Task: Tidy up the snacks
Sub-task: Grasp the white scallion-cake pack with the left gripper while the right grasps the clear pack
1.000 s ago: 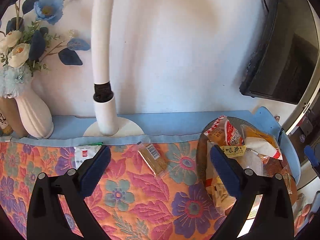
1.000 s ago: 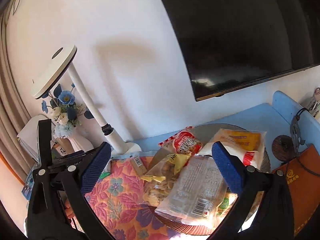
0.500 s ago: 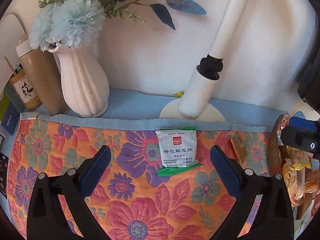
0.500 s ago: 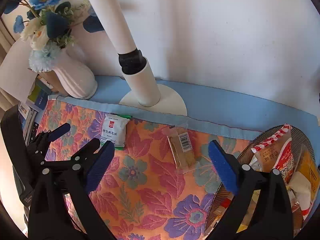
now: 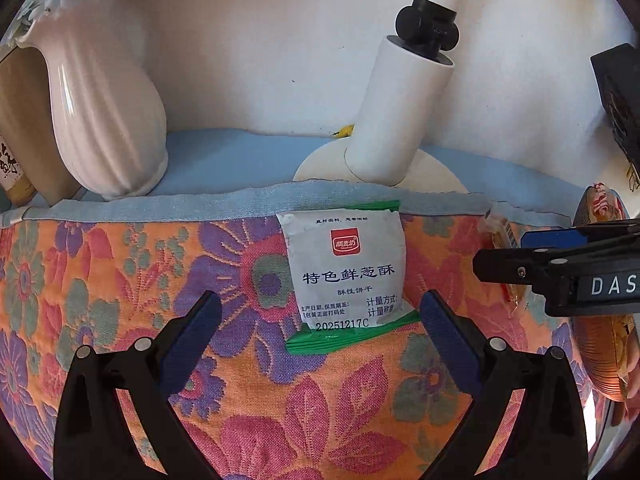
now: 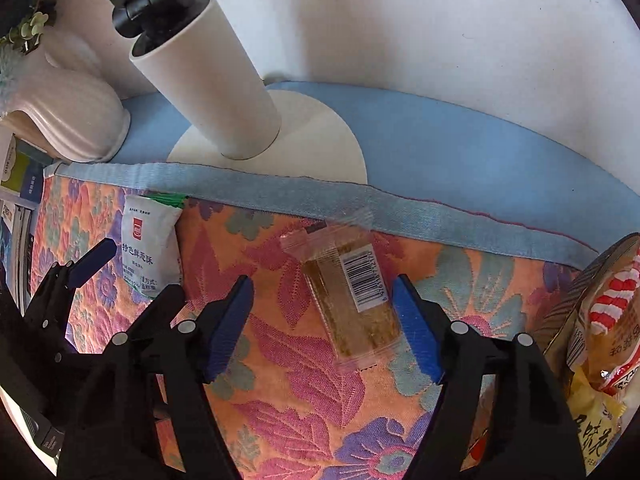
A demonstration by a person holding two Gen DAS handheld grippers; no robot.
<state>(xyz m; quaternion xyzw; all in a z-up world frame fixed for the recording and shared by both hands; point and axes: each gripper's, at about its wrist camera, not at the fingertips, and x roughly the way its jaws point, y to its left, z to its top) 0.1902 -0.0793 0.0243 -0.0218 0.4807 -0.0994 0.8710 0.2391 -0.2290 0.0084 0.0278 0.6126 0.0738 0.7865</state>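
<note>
Right wrist view: our right gripper (image 6: 322, 312), jaws just narrowing but untouching, straddles the clear bar packet (image 6: 347, 294) at twelve o'clock; pickup step. Next: descend, pinch.

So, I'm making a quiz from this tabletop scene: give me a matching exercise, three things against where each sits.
Things:
1. white-and-green packet
2. clear-wrapped bar
3. white vase

Places:
A. on the blue surface, behind the floral cloth
B. ahead of the left gripper
C. between the right gripper fingers, untouched

Pairs: 1-B, 2-C, 3-A
</note>
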